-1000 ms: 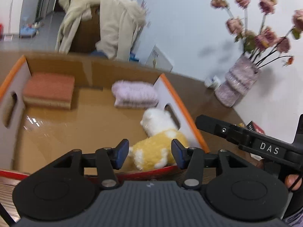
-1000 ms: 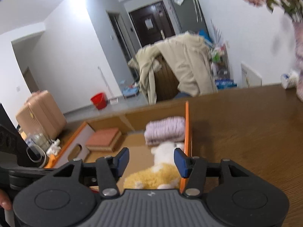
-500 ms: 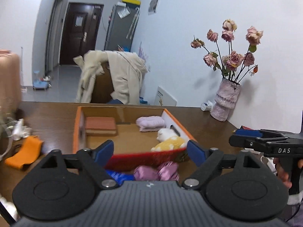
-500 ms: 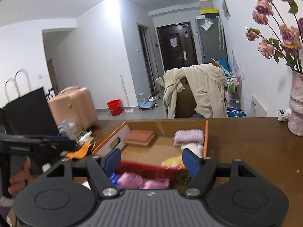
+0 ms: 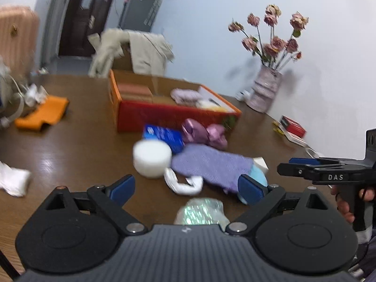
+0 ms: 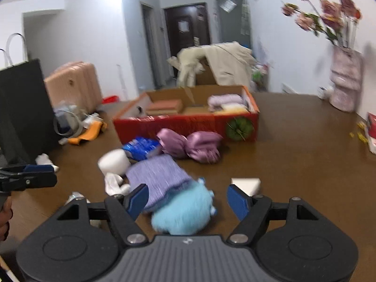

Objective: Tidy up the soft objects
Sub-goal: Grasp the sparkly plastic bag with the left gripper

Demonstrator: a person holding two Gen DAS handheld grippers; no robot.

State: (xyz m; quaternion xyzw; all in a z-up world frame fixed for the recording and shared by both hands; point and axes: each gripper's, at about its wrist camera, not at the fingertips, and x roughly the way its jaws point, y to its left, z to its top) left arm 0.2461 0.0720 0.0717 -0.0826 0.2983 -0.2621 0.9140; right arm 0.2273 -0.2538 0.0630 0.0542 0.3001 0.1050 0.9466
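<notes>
A red cardboard box (image 5: 178,115) (image 6: 188,122) on the brown table holds folded orange and lilac cloths and a yellow plush. In front of it lie purple satin pieces (image 6: 190,145), a blue packet (image 5: 164,136), a white roll (image 5: 151,158), a lavender knit cloth (image 5: 211,164) (image 6: 157,176), a white sock (image 5: 183,184) and a light blue plush (image 6: 183,211). My left gripper (image 5: 186,186) hovers over the sock, its jaws opening and holding nothing. My right gripper (image 6: 188,199) stands open above the blue plush, not touching it.
A vase of dried roses (image 5: 265,91) stands by the right wall, with a red booklet (image 5: 292,127) near it. An orange cloth (image 5: 42,115) and a white cloth (image 5: 11,181) lie at the left. A black bag (image 6: 23,108) stands on the table's left side.
Both grippers drew back from the box, leaving the yellow plush inside, and their jaws spread wider. The pile of soft things in front of the box came into view.
</notes>
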